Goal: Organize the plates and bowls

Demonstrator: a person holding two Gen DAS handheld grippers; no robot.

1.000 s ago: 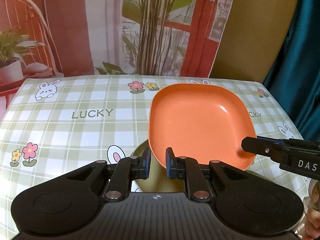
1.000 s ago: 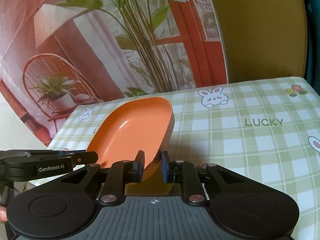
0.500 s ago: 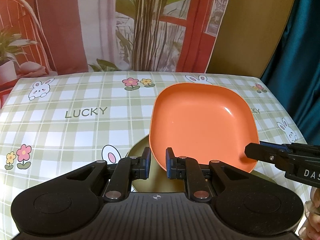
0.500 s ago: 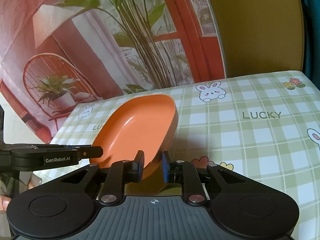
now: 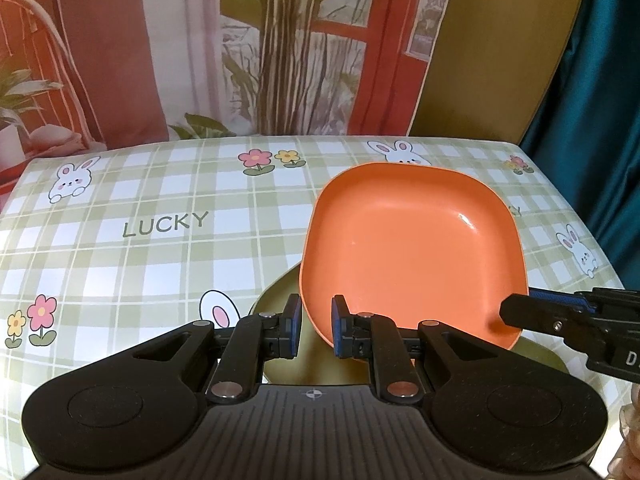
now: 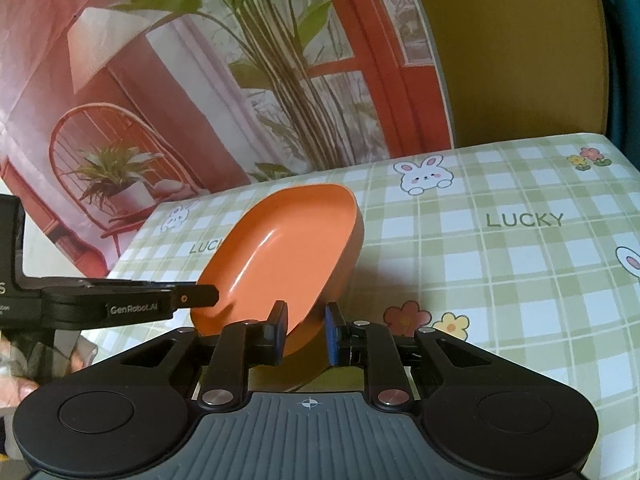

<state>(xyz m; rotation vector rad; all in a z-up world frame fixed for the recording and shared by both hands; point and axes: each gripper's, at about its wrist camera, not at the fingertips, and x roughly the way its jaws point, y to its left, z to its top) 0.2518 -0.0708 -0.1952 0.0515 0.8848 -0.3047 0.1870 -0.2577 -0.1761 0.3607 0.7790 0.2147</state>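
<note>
An orange square plate is held tilted above the table, its near edge low. My left gripper is shut on the plate's near left rim. My right gripper is shut on its near right rim; the plate also shows in the right wrist view. Under the plate lies an olive-green plate on the tablecloth, mostly hidden. The right gripper's finger shows in the left view, the left gripper's finger in the right view.
The table has a green checked cloth with rabbits, flowers and the word LUCKY. A printed backdrop stands behind it. A teal curtain hangs at the right, past the table's right edge.
Both grippers have moved the orange plate a little away from me and lower over the green plate. Their hold on it is unchanged.
</note>
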